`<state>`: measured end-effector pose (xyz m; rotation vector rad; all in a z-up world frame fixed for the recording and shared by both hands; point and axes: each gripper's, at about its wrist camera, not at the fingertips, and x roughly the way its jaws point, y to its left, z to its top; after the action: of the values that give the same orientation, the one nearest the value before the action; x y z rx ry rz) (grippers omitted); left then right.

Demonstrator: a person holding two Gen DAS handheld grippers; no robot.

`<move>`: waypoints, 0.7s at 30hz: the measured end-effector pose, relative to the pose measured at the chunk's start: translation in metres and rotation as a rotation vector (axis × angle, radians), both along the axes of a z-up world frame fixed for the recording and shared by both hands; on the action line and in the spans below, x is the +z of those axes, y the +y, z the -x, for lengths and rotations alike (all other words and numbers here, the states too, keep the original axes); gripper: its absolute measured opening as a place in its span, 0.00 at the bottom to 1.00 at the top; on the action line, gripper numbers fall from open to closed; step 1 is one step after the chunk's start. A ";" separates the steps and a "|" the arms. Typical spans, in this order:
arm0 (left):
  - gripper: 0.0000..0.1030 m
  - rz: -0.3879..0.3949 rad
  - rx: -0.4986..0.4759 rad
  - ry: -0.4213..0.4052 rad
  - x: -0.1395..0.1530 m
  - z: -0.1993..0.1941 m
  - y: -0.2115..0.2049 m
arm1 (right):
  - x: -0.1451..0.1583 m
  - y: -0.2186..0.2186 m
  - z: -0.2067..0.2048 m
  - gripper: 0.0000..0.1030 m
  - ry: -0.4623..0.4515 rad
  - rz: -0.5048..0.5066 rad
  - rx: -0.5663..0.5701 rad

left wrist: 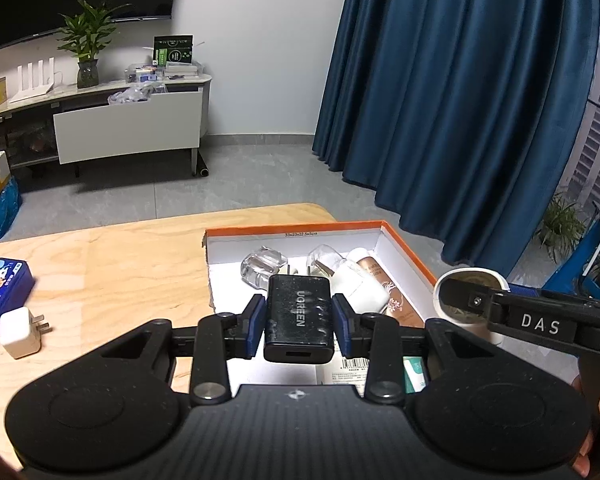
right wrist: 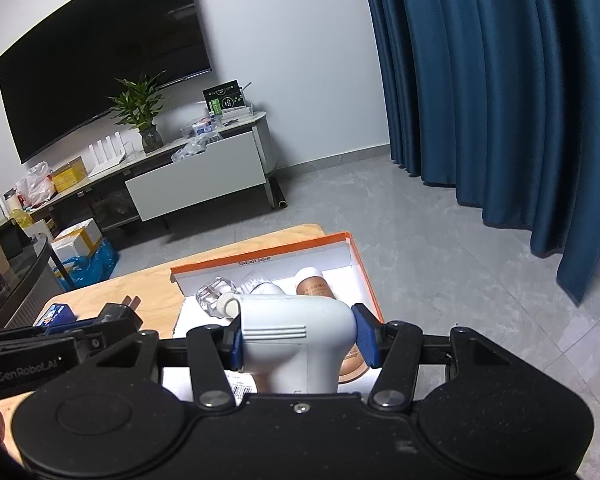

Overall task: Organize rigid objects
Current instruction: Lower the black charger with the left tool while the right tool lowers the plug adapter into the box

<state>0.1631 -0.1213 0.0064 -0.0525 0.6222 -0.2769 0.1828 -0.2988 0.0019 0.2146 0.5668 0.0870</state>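
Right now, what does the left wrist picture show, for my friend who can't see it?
The left gripper clamps a black charger above an open orange-edged box already holding bottles. On the wooden table lie a white plug and a blue tin.

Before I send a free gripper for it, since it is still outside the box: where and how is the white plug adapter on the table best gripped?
Grip the white plug adapter across its two flat side faces, coming from above. It lies on the wooden table with its prongs pointing sideways toward the box, so keep the pads off that end; the blue tin close behind crowds a level approach.
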 end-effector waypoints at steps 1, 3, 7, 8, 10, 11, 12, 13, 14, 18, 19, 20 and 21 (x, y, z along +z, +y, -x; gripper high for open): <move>0.35 -0.003 0.000 0.003 0.000 -0.001 -0.001 | -0.001 -0.002 -0.001 0.61 0.000 -0.006 0.002; 0.35 -0.001 0.000 0.010 0.000 -0.003 -0.002 | -0.002 -0.004 -0.002 0.61 0.003 -0.007 0.003; 0.35 -0.001 0.000 0.022 -0.001 -0.006 -0.003 | -0.003 -0.005 -0.005 0.61 0.011 -0.010 0.004; 0.35 0.001 0.001 0.026 -0.002 -0.007 -0.003 | -0.003 -0.005 -0.005 0.61 0.013 -0.012 0.006; 0.35 0.003 0.006 0.030 -0.003 -0.008 -0.002 | -0.002 -0.003 -0.005 0.61 0.015 -0.011 0.011; 0.35 0.004 0.010 0.033 -0.004 -0.009 -0.002 | -0.001 -0.003 -0.006 0.61 0.016 -0.011 0.014; 0.35 0.006 0.012 0.038 -0.004 -0.011 -0.001 | 0.000 -0.003 -0.006 0.61 0.016 -0.012 0.017; 0.35 0.009 0.015 0.041 -0.004 -0.012 0.000 | 0.000 -0.002 -0.007 0.61 0.015 -0.010 0.017; 0.35 0.014 0.017 0.046 -0.005 -0.013 0.000 | 0.000 -0.002 -0.007 0.61 0.014 -0.008 0.018; 0.35 0.027 0.026 0.054 -0.005 -0.016 0.003 | 0.006 -0.002 -0.009 0.61 0.008 0.002 0.016; 0.35 0.031 0.027 0.058 -0.005 -0.017 0.004 | 0.007 -0.002 -0.010 0.61 0.006 0.005 0.017; 0.35 0.036 0.027 0.061 -0.005 -0.017 0.004 | 0.009 -0.001 -0.010 0.61 0.003 0.008 0.019; 0.35 0.043 0.026 0.063 -0.005 -0.018 0.005 | 0.010 0.000 -0.011 0.61 0.002 0.013 0.023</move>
<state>0.1808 -0.1165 0.0013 -0.1108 0.6774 -0.2642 0.1939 -0.2990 0.0119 0.1953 0.5713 0.1051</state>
